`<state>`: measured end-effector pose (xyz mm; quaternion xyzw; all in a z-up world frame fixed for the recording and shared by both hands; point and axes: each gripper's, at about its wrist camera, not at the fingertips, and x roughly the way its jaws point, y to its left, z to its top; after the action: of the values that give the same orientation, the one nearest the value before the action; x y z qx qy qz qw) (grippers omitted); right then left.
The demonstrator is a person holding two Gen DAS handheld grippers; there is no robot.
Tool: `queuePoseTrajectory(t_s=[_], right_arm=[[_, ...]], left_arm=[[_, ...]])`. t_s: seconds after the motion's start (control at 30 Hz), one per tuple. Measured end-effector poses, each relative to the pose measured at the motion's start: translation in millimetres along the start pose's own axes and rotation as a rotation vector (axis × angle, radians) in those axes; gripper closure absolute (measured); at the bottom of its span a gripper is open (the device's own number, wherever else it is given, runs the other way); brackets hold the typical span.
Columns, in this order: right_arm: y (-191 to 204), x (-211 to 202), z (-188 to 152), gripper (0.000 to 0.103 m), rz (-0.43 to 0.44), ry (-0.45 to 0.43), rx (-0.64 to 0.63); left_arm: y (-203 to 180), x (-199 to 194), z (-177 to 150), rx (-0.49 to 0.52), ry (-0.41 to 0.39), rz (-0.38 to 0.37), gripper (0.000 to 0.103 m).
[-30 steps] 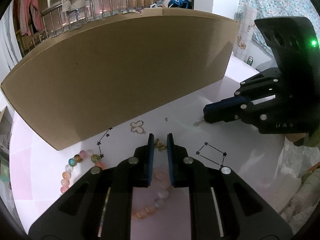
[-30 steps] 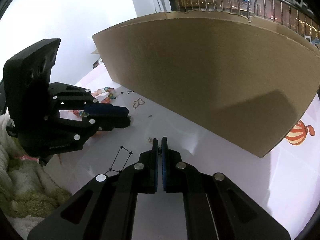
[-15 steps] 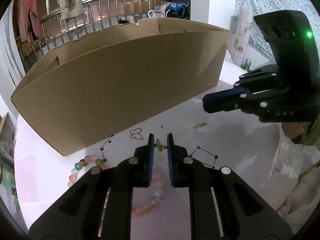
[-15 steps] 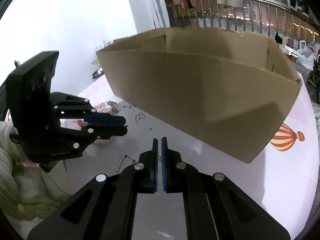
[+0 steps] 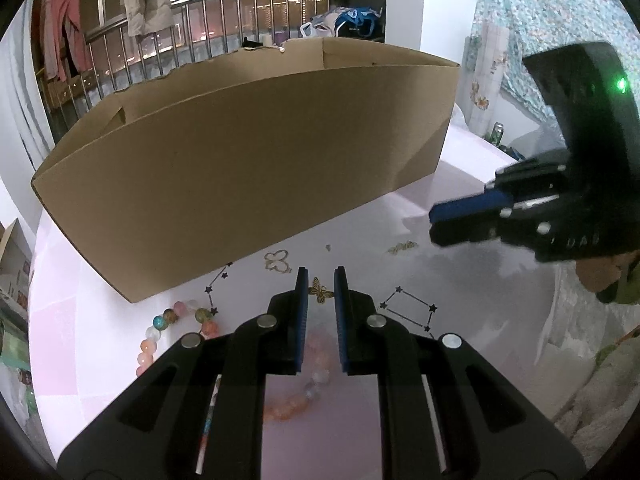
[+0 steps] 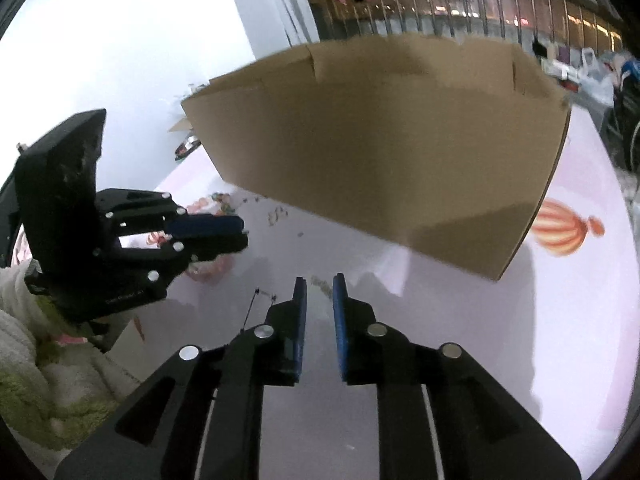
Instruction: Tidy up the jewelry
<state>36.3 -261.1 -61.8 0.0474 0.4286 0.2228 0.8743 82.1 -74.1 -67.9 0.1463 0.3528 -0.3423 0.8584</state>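
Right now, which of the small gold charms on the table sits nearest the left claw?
The gold butterfly charm, lying just beyond the left claw. The outline butterfly lies near the cardboard box; the third charm lies toward the right claw.

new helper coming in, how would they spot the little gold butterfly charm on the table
Start at the long cardboard box on the pale table. In front of it, the gold butterfly charm lies flat, framed by the left tool. Unlike the outline butterfly nearer the box, it is solid gold.

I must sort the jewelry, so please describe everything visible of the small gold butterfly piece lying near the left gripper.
The gold butterfly charm is small, flat and metallic-looking, with openwork wings. It lies on the pale pink table, seen through the gap at the left gripper tips. The pads do not appear to touch it. Whether the gripper is above it cannot be told.
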Motion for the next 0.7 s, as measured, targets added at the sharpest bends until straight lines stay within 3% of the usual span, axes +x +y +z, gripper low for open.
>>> queuePoseTrajectory(t_s=[0.1,0.53,0.6,0.63,0.7], right_arm=[[2,12,-4,0.089,-0.015,0.025,0.000],[18,25,5,0.089,-0.065,-0.013,-0.028],[22,22,4,0.081,-0.098,-0.025,-0.037],[22,21,4,0.072,-0.110,-0.033,-0.037],[23,25,3,0.070,-0.119,-0.037,-0.037]], left_arm=[[1,-1,0,-0.002,-0.005,0.002,0.091],[7,0,0,-0.028,-0.010,0.005,0.091],[9,0,0,-0.033,-0.012,0.004,0.091],[9,0,0,-0.035,-0.013,0.004,0.091],[10,1,0,-0.038,-0.011,0.003,0.091]])
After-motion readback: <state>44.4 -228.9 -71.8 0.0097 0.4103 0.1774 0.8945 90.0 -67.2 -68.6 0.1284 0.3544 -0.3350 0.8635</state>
